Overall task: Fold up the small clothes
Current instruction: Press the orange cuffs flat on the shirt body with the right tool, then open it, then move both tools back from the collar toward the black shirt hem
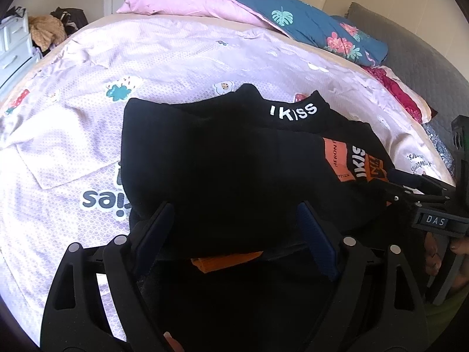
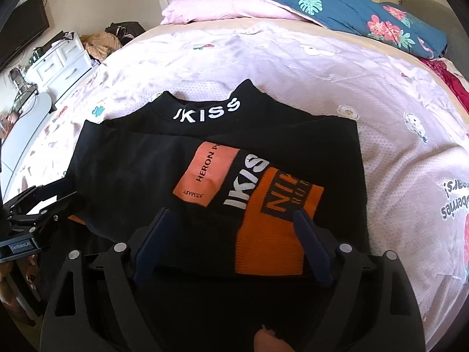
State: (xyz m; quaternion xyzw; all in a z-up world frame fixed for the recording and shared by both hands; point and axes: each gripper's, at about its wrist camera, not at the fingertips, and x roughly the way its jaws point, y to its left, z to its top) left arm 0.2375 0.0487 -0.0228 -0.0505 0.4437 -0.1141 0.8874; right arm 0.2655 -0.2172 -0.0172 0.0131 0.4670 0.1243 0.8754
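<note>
Far left, beside the bed: white drawers point(image 2: 58, 58) with a dark screen point(image 2: 23, 38) above, and a heap of tan and black clothing point(image 2: 102, 44) on the floor. The pale pink printed bedsheet point(image 1: 176, 52) covers the mattress. Left gripper point(image 1: 234, 220) sits low over the near left part of the black garment point(image 1: 219, 152); its blue-padded fingers point(image 1: 155, 228) stand spread wide, fabric lying between them but not pinched, so released. From the right wrist view the same gripper point(image 2: 58, 196) shows at the garment's left edge. The garment lies partly folded in the middle of the sheet, collar with white "IKISS" lettering toward the far side, a folded-over layer on top showing a salmon patch point(image 2: 208, 173) and an orange knit band point(image 2: 275, 220) on its right portion. Right gripper point(image 2: 234, 228) hovers over the near right edge, fingers point(image 2: 310, 243) apart on either side of the orange band, gripping nothing; from the left wrist view it point(image 1: 410, 187) shows side-on at the garment's right edge. Far right and back: pink pillow point(image 2: 222, 3), blue floral quilt point(image 2: 366, 14), grey headboard point(image 1: 410, 47).
</note>
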